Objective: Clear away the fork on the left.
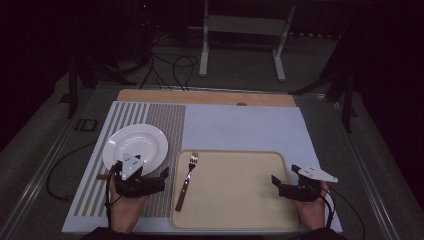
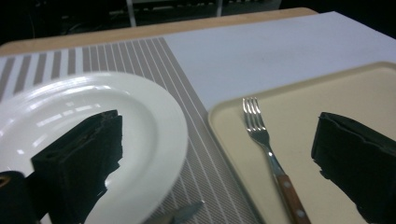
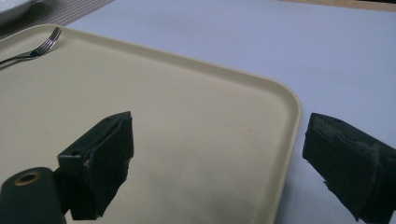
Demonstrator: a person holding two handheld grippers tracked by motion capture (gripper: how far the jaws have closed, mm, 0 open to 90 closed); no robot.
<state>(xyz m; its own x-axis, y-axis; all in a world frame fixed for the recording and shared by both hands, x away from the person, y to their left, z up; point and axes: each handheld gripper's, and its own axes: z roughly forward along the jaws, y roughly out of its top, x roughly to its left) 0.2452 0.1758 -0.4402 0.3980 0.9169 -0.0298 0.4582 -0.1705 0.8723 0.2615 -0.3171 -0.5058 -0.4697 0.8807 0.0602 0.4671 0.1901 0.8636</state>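
A white plate (image 1: 135, 145) (image 2: 154, 121) rests on a striped placemat (image 1: 165, 125) at the left. Just right of it, a wooden-handled fork (image 1: 187, 180) (image 2: 261, 135) (image 3: 35, 49) lies along the left side of a beige tray (image 1: 235, 210) (image 2: 355, 88) (image 3: 187, 116). My left gripper (image 1: 141, 170) (image 2: 217, 154) hovers open over the plate's near rim, one jaw above the plate and the other above the tray, with nothing between them. My right gripper (image 1: 285, 174) (image 3: 224, 154) stands open astride the tray's right rim, holding nothing.
A metal blade tip (image 2: 182, 215) pokes out beside the plate's near edge, and a brown handle end (image 1: 102, 176) shows left of my left hand. A pale blue sheet (image 1: 240, 125) covers the table behind the tray. Cables and a white stand (image 1: 205, 45) are on the floor beyond.
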